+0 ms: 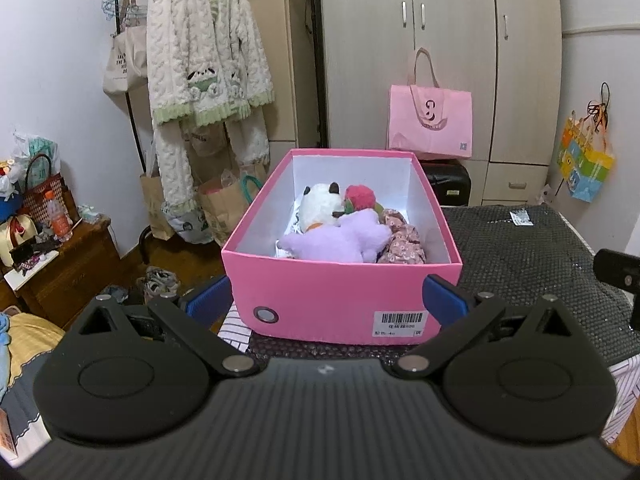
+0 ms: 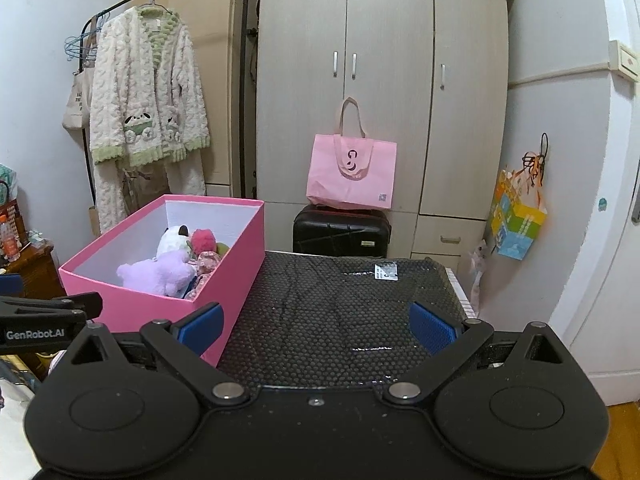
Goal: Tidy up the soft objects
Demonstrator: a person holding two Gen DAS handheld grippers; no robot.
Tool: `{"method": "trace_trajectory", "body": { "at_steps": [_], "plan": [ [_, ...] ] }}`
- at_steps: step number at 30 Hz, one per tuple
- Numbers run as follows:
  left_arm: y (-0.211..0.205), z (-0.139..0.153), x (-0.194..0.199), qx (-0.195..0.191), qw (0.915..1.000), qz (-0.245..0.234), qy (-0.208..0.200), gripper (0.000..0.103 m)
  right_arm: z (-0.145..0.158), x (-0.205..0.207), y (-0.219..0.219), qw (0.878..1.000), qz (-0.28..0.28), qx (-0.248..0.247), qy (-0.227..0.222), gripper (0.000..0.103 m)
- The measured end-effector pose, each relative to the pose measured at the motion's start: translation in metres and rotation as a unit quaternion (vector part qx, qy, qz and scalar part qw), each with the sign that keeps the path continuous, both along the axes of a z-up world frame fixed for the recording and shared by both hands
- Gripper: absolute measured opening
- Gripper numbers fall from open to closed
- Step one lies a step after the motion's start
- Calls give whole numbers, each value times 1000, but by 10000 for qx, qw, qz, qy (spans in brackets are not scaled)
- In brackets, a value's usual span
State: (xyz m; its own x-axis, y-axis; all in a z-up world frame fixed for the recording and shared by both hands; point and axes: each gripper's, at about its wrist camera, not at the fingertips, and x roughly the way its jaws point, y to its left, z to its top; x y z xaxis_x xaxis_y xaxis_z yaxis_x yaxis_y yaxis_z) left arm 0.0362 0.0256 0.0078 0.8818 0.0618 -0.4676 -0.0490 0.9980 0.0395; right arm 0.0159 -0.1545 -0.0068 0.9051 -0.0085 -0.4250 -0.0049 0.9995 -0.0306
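A pink box (image 1: 320,288) (image 2: 132,300) stands on a black mat, holding a purple plush (image 1: 340,238) (image 2: 158,272), a white panda plush (image 1: 320,204) (image 2: 173,240), a red plush (image 1: 360,196) (image 2: 204,240) and a floral cloth (image 1: 400,240) (image 2: 206,264). My left gripper (image 1: 326,300) is open, its blue pads on either side of the box's near end, apart from it as far as I can see. My right gripper (image 2: 318,324) is open over the bare mat to the right of the box, nothing between its fingers.
The black bubble-textured mat (image 2: 340,304) (image 1: 520,248) carries a small white label (image 2: 386,272). Behind stand a wardrobe (image 2: 384,80), a pink tote (image 2: 352,172) on a black suitcase (image 2: 340,232), and a rack with a fleece robe (image 1: 204,52). A cluttered wooden nightstand (image 1: 60,264) is left.
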Motion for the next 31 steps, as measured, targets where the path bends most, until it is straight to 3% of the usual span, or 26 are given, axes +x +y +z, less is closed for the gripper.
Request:
{"method": "trace_trajectory", "body": {
  "at_steps": [8,18,31],
  "plan": [
    [-7,3,-9,153,9994,-132,-274,103,-5,1,-2,9999,-87,39,51,101],
    [-13,2,-9,356,9986,-177,-338,103,-7,0,-6,9999,-96,76,32,101],
    [-7,2,-13,219,9987,-170,-438,103,-7,0,-6,9999,-121,67,48,101]
  ]
}}
